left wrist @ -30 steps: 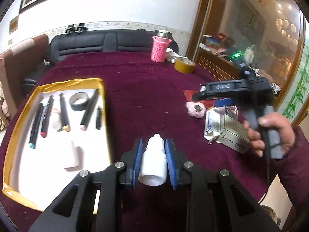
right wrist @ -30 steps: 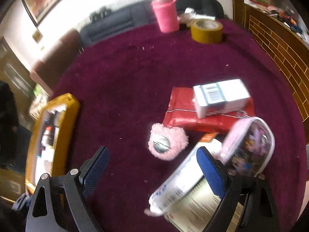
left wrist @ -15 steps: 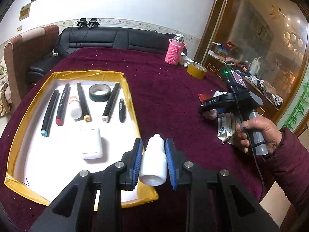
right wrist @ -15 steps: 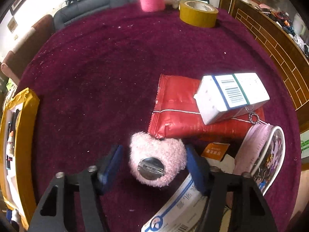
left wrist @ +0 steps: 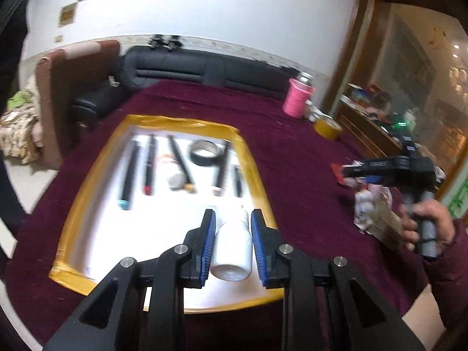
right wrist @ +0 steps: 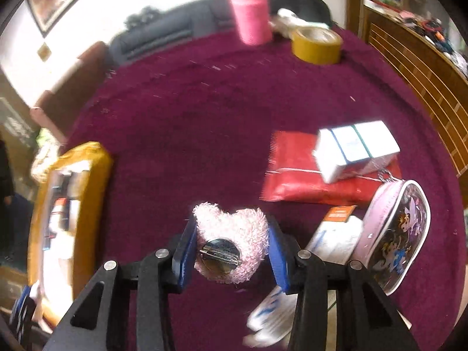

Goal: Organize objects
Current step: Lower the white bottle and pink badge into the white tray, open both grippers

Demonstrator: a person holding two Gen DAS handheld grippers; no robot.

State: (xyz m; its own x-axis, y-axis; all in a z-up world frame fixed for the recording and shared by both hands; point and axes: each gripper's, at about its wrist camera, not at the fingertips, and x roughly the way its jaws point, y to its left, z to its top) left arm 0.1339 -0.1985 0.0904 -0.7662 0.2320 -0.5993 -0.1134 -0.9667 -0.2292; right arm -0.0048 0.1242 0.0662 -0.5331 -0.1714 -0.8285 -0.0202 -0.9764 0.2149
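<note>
A small white bottle (left wrist: 232,242) sits between the blue pads of my left gripper (left wrist: 233,215), which is shut on it above the near right part of the gold-rimmed white tray (left wrist: 96,169). In the right wrist view, a fluffy pink heart brooch (right wrist: 234,234) with a metal pin back lies between the pads of my right gripper (right wrist: 231,225). The jaws are closing and both pads touch its fluffy sides above the maroon cloth. A hand holds the right gripper (left wrist: 355,175) at the right of the left wrist view.
The tray holds several markers and a black tape roll (left wrist: 204,152). Right of the heart lie a red packet (right wrist: 292,175), a white box (right wrist: 356,149), a cartoon pouch (right wrist: 400,234) and paper packs (right wrist: 336,239). A yellow tape roll (right wrist: 317,46) and pink cup (right wrist: 253,17) stand far back.
My left gripper carried the bottle leftward from over the cloth to over the tray. My right gripper's wide jaws moved onto the pink heart and closed against it.
</note>
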